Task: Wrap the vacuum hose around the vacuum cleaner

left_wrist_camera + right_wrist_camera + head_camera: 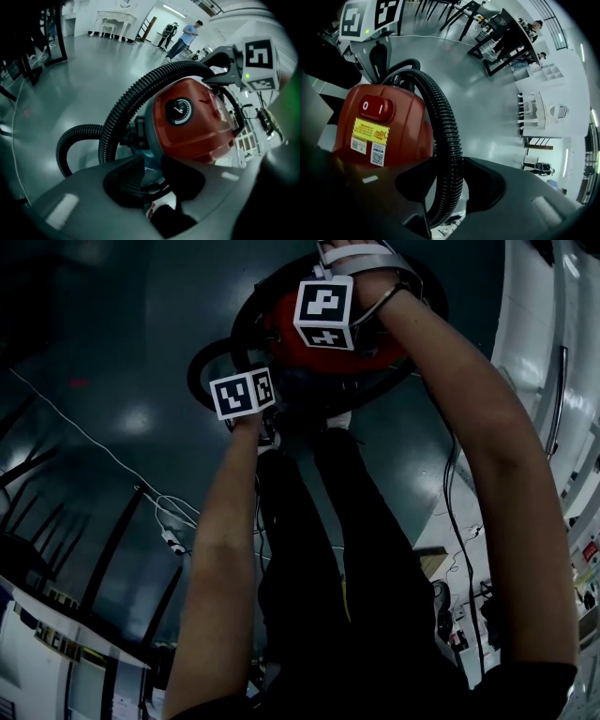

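Note:
The red vacuum cleaner (278,332) stands on the grey floor below me; its dial shows in the left gripper view (192,123) and its switch and yellow label in the right gripper view (377,123). The black ribbed hose (208,364) curves out from the body and arches over its top (127,102). My right gripper (447,187) is shut on the hose (443,122), which runs up between its jaws beside the body. My left gripper (153,174) hovers just in front of the vacuum, its jaws a narrow gap apart with nothing between them.
A white cable (94,442) crosses the floor to a power strip (173,542). The person's dark trouser legs (319,549) stand right by the vacuum. Dark tables and chairs (497,37), white furniture (115,21) and people (183,37) are farther off.

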The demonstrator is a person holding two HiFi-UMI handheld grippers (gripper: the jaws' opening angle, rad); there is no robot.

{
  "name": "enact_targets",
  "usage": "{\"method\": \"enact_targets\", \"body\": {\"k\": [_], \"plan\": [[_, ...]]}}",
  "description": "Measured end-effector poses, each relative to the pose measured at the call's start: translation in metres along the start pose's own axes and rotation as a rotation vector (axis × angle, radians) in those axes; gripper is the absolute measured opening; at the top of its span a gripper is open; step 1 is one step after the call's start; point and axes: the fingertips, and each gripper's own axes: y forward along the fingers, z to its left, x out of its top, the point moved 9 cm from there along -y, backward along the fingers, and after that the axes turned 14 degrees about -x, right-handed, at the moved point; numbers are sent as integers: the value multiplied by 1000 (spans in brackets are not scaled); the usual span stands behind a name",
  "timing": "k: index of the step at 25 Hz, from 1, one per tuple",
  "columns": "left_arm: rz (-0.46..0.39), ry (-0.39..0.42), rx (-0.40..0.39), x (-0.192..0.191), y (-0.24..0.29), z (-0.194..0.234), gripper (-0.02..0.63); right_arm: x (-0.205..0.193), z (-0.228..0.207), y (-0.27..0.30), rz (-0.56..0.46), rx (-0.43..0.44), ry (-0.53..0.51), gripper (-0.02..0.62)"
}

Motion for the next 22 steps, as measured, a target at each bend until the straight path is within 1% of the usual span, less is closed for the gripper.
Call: {"method": "enact_targets", "body": {"k": [2,4,7,9,10,12,13,14,16,19,20,22], "plan": [[11,9,-50,1,-3,-7,117,10,-2,-5,-13,31,35,169],[17,29,-81,5,-9,-18,117,19,-9,-12,-27,58,63,176],[26,79,-99,11,-23,-26,117,38,-16,-30,-72,40,70,168],[27,93,-107,11,-30,-26,112,54,-15,-44,-122,7,100,147],[26,96,-112,12,-33,-26,107,59,-15,-51,-142,-12,135,126],[17,100,-124,13,-38,-30,93,64,-13,-62,-164,-42,229,59],[11,103,-132,14,-40,-32,82,63,-12,-67,-167,-50,275,38],[4,112,-140,15,-42,-36,74,62,-11,-71,-166,-56,319,32],[-12,160,-152,20,-48,-44,51,58,-10,-80,-153,-66,405,-3],[-32,272,-159,31,-58,-62,18,49,-5,-92,-116,-67,487,-5],[-37,298,-164,35,-60,-68,15,45,-2,-94,-99,-65,506,-5],[-48,322,-175,42,-64,-78,12,35,4,-100,-64,-52,558,-5]]}}
